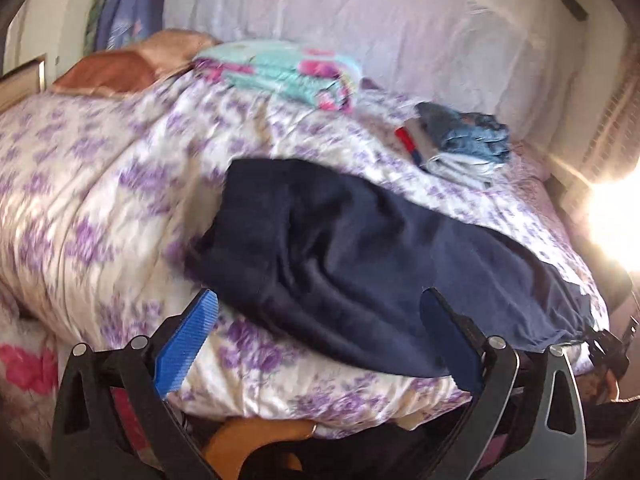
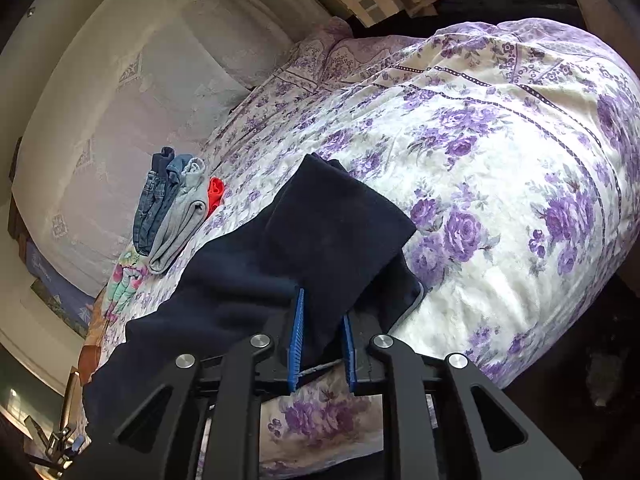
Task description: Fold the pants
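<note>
Dark navy pants (image 1: 360,248) lie spread and rumpled across a bed with a purple-flowered quilt (image 1: 100,184). My left gripper (image 1: 320,300) is open wide, its blue pads on either side of the near edge of the pants, holding nothing. In the right wrist view the pants (image 2: 312,240) run from the gripper toward the left. My right gripper (image 2: 322,320) is shut on one end of the pants, the cloth pinched between its blue pads (image 2: 297,336). The other gripper shows small at the far end (image 2: 60,444).
A stack of folded jeans and grey clothes (image 1: 464,144) sits further back on the quilt, also in the right wrist view (image 2: 168,208). A folded turquoise and pink blanket (image 1: 280,72) lies behind. A white covered wall (image 1: 380,20) bounds the far side. Bright glare (image 1: 616,220) at right.
</note>
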{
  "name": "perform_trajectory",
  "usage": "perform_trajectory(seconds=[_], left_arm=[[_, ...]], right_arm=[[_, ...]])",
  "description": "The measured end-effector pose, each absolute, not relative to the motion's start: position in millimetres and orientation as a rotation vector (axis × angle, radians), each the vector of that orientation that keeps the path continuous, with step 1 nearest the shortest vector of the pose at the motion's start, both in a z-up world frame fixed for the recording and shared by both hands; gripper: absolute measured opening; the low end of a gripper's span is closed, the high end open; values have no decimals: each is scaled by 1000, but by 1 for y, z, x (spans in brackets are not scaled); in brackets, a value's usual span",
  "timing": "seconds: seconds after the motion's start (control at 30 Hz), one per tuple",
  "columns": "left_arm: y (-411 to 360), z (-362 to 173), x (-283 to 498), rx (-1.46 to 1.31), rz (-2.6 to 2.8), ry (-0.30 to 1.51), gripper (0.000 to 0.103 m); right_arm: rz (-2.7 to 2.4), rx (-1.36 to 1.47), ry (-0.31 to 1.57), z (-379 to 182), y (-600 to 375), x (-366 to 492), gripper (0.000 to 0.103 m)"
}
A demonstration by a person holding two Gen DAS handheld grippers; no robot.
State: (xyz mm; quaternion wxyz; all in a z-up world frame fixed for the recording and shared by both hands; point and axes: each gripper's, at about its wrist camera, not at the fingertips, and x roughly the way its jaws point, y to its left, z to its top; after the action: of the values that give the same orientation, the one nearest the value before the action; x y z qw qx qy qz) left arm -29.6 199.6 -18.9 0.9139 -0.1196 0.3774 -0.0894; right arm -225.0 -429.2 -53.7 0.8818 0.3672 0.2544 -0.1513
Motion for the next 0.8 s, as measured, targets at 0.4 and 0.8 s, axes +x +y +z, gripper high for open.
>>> perform_trajectory(seconds=[0.4,0.8], left_arm=[[233,-44,11,-516,-116,854,28],[212,-36,19,-431,-90,854,19]], right_arm=[[-276,753,534,-55,-433,-226,16],[-270,734,543,-53,-434,-226,15]])
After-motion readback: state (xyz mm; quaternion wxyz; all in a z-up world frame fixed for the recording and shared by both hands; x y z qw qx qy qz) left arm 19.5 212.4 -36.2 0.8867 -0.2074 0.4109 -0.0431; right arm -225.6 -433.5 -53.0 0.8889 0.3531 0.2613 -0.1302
